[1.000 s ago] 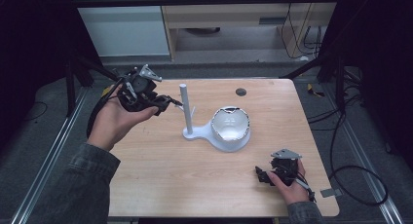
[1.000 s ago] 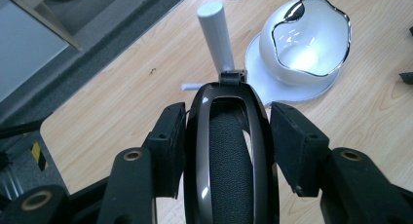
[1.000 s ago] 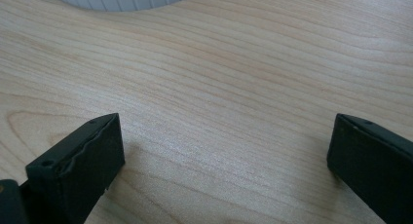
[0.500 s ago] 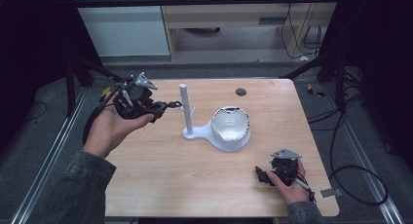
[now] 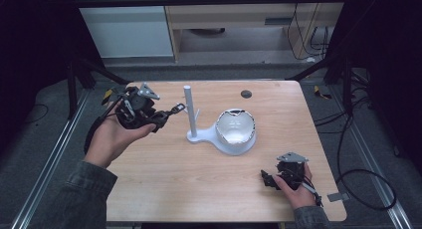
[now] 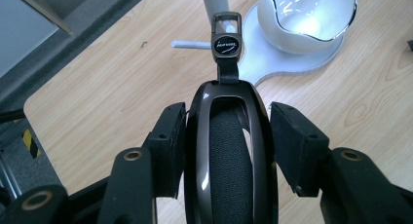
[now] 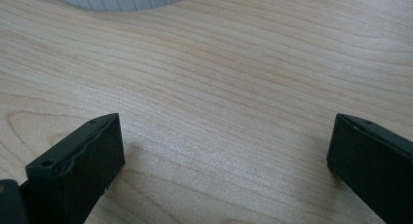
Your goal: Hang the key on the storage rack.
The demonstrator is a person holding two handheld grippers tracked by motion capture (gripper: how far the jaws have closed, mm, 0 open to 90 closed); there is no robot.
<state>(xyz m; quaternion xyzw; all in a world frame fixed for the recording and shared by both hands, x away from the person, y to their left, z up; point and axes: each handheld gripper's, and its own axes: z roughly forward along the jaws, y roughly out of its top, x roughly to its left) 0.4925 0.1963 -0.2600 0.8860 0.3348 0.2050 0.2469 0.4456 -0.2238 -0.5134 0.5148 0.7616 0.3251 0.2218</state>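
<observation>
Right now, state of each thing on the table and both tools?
left tool: shut on the key fob, off the table.
key fob: clamped edge-on, metal loop toward the post.
white stand: upright post, side peg bare, nothing hung.
bowl: on the stand's base, no contents visible.
right tool: open, nothing between, low over the wood.

held object's lower end [image 6: 229, 185] cut off

Left gripper [image 5: 160, 117] with clamped dark key fob [image 6: 229, 151] lower than before, fob's metal loop now nearer white stand's post [image 5: 189, 112], just beside it
</observation>
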